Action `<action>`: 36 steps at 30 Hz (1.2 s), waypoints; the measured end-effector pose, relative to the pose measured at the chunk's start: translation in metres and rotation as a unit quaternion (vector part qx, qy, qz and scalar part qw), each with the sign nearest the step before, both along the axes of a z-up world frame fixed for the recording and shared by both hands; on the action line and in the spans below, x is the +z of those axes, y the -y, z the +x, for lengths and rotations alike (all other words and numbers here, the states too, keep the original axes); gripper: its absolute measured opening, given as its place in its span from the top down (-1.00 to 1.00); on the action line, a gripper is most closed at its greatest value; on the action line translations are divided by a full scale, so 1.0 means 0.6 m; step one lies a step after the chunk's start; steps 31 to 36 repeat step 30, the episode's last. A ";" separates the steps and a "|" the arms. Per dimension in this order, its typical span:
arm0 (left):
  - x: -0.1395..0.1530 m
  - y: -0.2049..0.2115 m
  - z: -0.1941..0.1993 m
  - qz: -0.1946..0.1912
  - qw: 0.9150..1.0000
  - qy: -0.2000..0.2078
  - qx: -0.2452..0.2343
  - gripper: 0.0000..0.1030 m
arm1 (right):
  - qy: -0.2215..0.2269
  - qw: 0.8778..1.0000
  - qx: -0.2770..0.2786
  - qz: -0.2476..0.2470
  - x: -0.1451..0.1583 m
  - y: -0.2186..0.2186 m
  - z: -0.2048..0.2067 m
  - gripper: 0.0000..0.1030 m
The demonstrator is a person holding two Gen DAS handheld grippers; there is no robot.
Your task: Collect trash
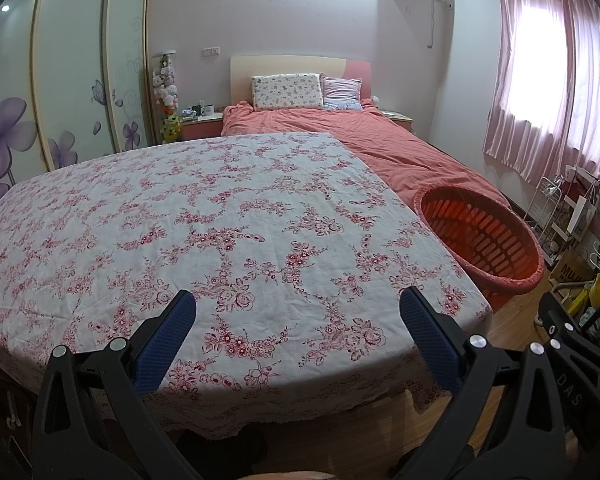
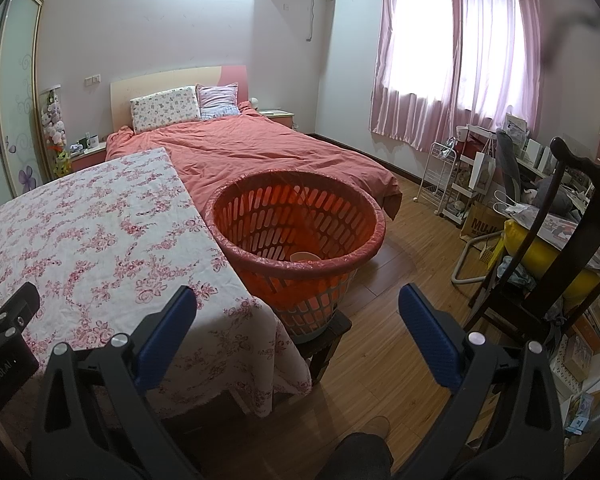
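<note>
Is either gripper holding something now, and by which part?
Nothing is held. The left gripper and the right gripper are both open, with only empty space between their fingers.

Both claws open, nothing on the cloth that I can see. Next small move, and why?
Probably pan a claw to look for more trash. The left claw and right claw are open and empty, the floral tablecloth shows no litter, and the orange basket already holds a pale item.

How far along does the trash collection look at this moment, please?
Apparently near done: the floral tablecloth shows no trash, and the red basket beside it holds a pale item at its bottom. In hand: nothing; left gripper and right gripper are open and empty. Nothing visible remains.
</note>
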State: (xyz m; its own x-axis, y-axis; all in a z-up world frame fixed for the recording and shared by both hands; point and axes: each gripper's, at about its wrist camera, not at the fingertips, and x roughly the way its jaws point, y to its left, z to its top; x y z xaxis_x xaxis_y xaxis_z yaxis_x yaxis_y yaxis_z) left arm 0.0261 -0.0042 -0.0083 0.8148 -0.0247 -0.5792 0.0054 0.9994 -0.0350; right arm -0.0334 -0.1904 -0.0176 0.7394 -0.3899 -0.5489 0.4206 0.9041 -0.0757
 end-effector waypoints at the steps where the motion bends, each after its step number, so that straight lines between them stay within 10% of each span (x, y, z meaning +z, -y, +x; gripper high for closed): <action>1: 0.000 0.000 0.000 0.000 1.000 0.000 0.000 -0.95 | 0.000 1.000 0.000 0.000 0.001 0.001 0.000 -0.91; 36: 0.005 0.007 -0.002 0.004 1.000 -0.002 -0.007 -0.95 | 0.001 1.000 0.000 0.001 0.001 0.001 -0.001 -0.91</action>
